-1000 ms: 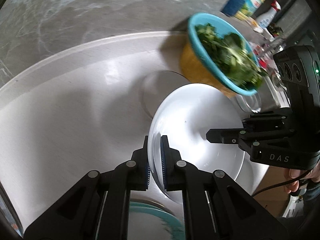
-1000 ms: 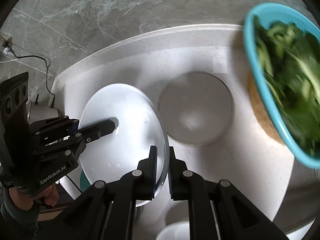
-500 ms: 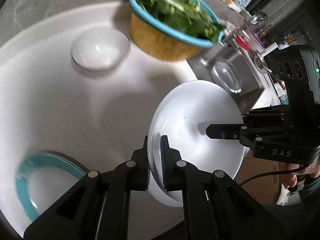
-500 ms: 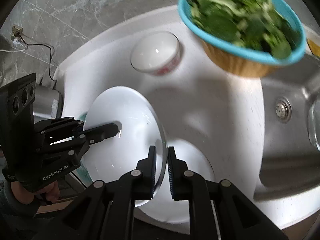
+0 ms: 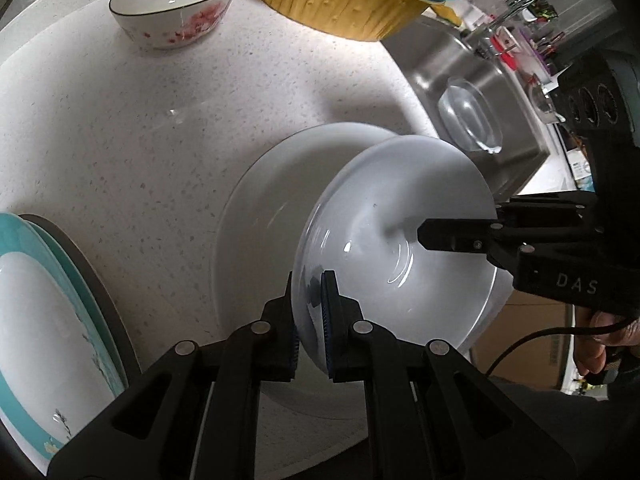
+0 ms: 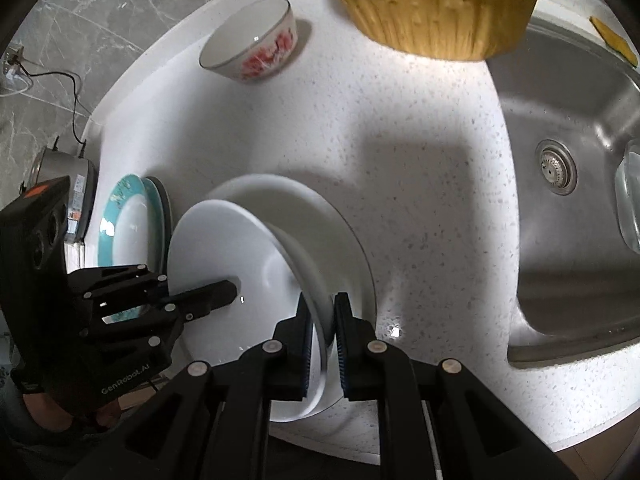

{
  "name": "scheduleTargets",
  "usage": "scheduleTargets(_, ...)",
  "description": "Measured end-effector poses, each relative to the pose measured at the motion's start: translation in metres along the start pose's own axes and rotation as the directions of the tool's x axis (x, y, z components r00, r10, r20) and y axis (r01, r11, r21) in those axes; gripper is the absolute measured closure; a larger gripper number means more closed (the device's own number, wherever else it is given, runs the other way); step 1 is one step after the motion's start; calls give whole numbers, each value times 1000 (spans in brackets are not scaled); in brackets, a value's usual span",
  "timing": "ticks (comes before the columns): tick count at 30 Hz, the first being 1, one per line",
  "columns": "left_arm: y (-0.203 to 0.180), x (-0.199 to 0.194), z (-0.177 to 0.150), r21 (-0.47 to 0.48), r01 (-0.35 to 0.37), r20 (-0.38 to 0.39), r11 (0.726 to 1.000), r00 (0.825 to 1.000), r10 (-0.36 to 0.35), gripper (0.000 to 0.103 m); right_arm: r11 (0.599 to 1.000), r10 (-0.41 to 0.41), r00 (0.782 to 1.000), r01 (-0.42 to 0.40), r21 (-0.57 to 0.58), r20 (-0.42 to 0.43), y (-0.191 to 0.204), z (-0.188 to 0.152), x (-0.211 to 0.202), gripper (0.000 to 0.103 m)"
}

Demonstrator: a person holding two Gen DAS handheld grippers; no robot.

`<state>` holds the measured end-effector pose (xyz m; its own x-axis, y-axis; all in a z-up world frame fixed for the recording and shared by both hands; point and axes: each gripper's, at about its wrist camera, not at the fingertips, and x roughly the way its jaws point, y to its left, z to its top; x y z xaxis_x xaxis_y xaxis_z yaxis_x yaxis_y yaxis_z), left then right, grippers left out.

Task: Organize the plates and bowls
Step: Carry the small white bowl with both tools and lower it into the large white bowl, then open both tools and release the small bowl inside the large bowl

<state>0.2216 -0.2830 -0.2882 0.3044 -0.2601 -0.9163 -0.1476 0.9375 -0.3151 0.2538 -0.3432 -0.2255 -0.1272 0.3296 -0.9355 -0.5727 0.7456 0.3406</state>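
Both cameras have pulled back from the counter since a second ago, so a large white plate and a teal-rimmed plate stack have come into sight while the white bowl stays pinched on both sides. From the left wrist, the left gripper [image 5: 310,312] is clenched on the near rim of the white bowl [image 5: 400,240], which hangs tilted just above the large white plate [image 5: 272,200] on the speckled countertop [image 5: 140,120]; the teal-rimmed plates [image 5: 48,320] lie at the left, the floral bowl [image 5: 176,4] and yellow basket [image 5: 340,0] farther back, the sink [image 5: 480,92] to the right. From the right wrist, the right gripper [image 6: 322,344] grasps the bowl's opposite rim [image 6: 224,248], with the left gripper [image 6: 224,292] reaching into the bowl from the left.
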Motion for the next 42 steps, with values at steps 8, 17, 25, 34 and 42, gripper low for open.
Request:
scheduleTargets(8, 3, 4, 10, 31, -70, 18, 997, 997, 70, 96, 996, -55, 998, 53, -65, -17, 11, -3, 18, 91)
scheduleTargets(17, -3, 3, 20, 80, -117, 51, 990, 992, 113, 83, 988, -107, 994, 105, -110, -10, 15, -2, 20, 90)
scheduleTargets(25, -6, 2, 24, 98, -93, 55, 991, 995, 88, 69, 984, -129, 992, 130, -120, 14, 20, -7, 20, 89)
scheduleTargets(34, -11, 0, 22, 105, -52, 67, 993, 997, 45, 56, 989, -107, 994, 110, -101, 30, 20, -13, 17, 83)
scheduleTargets(42, -11, -6, 20, 102, -50, 92, 994, 995, 41, 52, 986, -125, 991, 130, -100, 52, 26, -15, 9, 77)
